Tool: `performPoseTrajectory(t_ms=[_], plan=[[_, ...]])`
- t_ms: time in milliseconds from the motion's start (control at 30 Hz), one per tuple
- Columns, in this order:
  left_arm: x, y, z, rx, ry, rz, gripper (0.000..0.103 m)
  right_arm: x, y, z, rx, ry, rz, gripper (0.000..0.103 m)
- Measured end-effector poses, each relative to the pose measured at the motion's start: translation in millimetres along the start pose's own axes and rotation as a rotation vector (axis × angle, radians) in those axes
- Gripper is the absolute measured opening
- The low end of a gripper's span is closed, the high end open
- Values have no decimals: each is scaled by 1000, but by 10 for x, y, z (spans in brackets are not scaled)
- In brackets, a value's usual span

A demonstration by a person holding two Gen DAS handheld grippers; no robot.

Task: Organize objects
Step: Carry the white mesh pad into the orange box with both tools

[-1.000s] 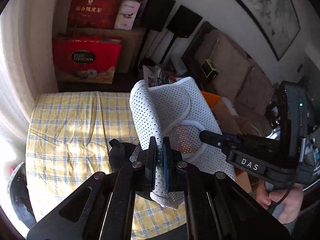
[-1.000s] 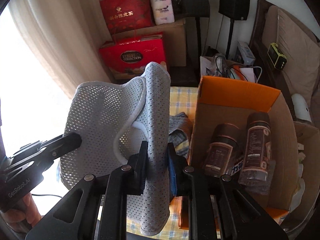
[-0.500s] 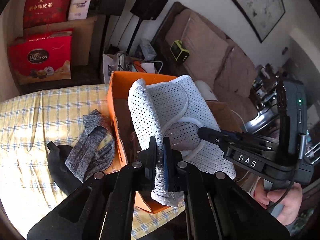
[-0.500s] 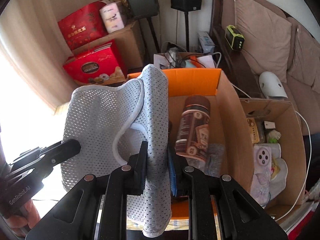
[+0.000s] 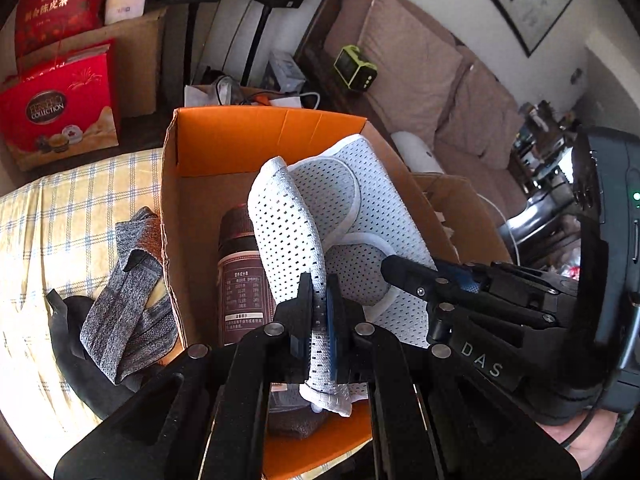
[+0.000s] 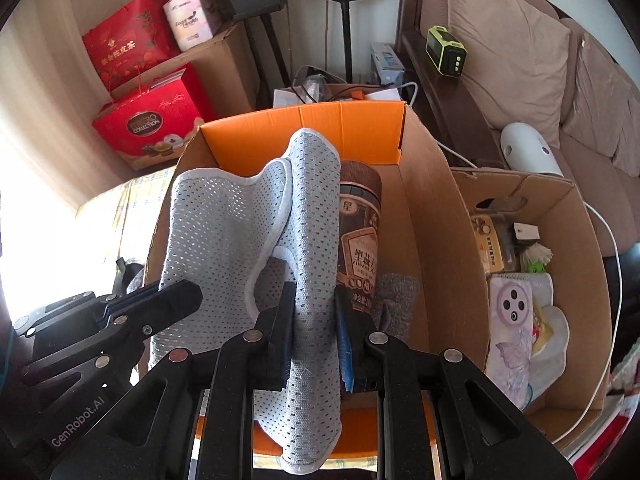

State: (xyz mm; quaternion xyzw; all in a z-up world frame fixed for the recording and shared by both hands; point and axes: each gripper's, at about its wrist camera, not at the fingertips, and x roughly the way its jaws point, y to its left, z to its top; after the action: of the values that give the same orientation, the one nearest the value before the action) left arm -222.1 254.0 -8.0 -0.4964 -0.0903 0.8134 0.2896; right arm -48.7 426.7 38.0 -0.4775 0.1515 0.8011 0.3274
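Observation:
Both grippers hold one folded grey mesh garment (image 5: 344, 216) above the open orange-lined cardboard box (image 5: 240, 140). My left gripper (image 5: 319, 312) is shut on one folded edge. My right gripper (image 6: 314, 320) is shut on the other edge of the garment (image 6: 224, 240), and it also shows in the left wrist view (image 5: 400, 268). The left gripper shows in the right wrist view (image 6: 176, 292). A brown jar (image 6: 358, 240) lies in the box (image 6: 436, 240) under the garment, also seen in the left wrist view (image 5: 240, 272).
A grey knitted sock (image 5: 128, 300) and a dark cloth (image 5: 68, 332) lie on the yellow checked cloth (image 5: 52, 216) left of the box. A second cardboard box (image 6: 560, 248) with small items stands to the right. Red gift boxes (image 6: 148, 128) and a sofa (image 6: 520, 64) are behind.
Both grippers have carried the mesh garment to the right, from above the checked cloth to above the orange box. Both stay shut on it.

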Motion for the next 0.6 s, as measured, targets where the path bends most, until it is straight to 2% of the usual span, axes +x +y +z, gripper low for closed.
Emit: performPoseTrajectory(t_ms=[300, 600], plan=[[257, 78, 74, -14, 17, 20, 5, 344, -26, 73, 23, 31, -1, 18], [475, 191, 219, -24, 20, 74, 5, 490, -12, 247, 45, -3, -3, 16]])
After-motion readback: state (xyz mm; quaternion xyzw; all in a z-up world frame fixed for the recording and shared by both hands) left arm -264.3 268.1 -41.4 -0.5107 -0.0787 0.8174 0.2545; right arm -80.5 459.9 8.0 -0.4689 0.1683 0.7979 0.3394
